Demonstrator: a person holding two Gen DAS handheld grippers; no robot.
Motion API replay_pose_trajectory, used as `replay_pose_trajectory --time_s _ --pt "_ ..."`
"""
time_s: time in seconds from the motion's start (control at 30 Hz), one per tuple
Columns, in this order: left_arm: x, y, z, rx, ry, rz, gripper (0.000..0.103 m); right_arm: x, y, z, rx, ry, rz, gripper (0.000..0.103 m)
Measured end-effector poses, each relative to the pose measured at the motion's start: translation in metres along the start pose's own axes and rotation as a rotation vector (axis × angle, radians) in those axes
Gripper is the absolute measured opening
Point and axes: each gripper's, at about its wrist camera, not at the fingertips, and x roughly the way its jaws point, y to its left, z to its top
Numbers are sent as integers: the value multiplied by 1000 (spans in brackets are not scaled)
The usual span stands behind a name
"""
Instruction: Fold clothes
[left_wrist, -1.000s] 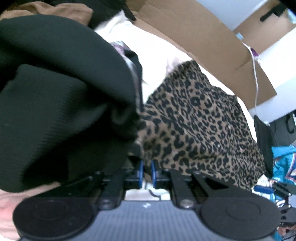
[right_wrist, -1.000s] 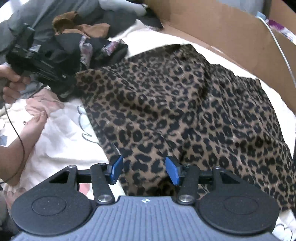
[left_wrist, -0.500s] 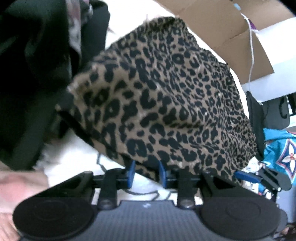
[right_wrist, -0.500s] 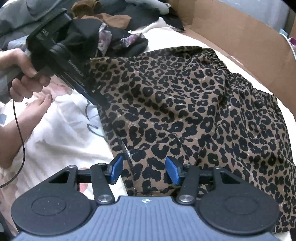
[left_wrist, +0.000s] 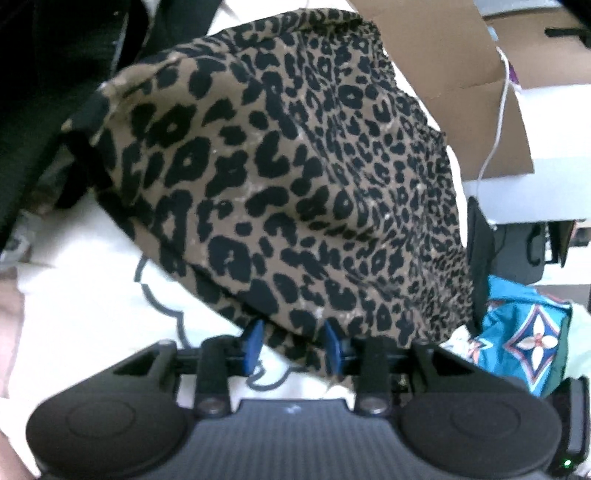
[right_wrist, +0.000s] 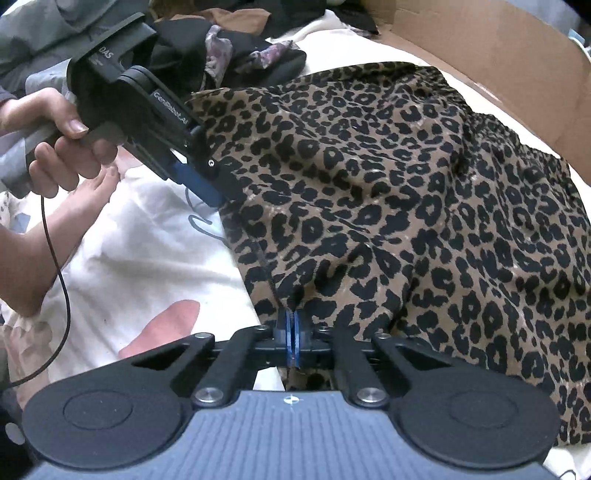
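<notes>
Leopard-print fabric fills both views: one brown, black-spotted garment (right_wrist: 388, 221) lies spread on a white printed bedsheet (right_wrist: 140, 258), its far edge close to a cardboard wall (right_wrist: 498, 55). Much of it is hard to read; its near hem is hidden under the gripper bodies, its right side runs out of the right wrist view, and whether it is a skirt or a top cannot be told. Two grippers are at work. The right gripper (right_wrist: 291, 332) has its blue fingers pressed together on a small gathered fold at the garment's near edge, the cloth puckering up just ahead of the tips. The left gripper (left_wrist: 291, 343) sits at the garment's left edge with its jaws opening; the hem lies between the two blue pads, which stand apart and do not visibly press on it. In the right wrist view the same left gripper (right_wrist: 207, 188) comes in from the left, held in one hand (right_wrist: 62, 147) with a thin cable hanging below, its tips at the cloth's edge. Behind it a pile of dark clothes (right_wrist: 229, 55) crowds the garment's far left corner. In the left wrist view, which is blurred, a white cable (left_wrist: 498, 110) hangs by the cardboard and a teal patterned cloth (left_wrist: 524, 332) lies to the right, partly cut off.
</notes>
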Motion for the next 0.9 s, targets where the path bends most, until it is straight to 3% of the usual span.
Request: replay_pose_trajectory --time_s 0.23,0.33,0.37,0.47,0.63,0.8,0.9 --pt "3 6 2 -73 -26 -48 37 -4 -4 -6 38 30 22 0" --pt "6 10 1 -97 -23 -48 32 -5 -7 -3 58 30 37 0" --pt "6 10 1 -96 -23 -45 28 -5 -7 -2 53 31 38 0" --pt "6 10 1 -72 -30 12 1 -3 -5 -1 43 38 47 0" --pt "1 8 -1 -52 -42 77 0 5 -4 -2 55 65 95 0" --pt "4 8 -3 -35 -29 93 0 13 1 -9 56 113 131 0" --pt "5 5 -4 -12 -23 101 0 5 0 -5 67 92 158 0"
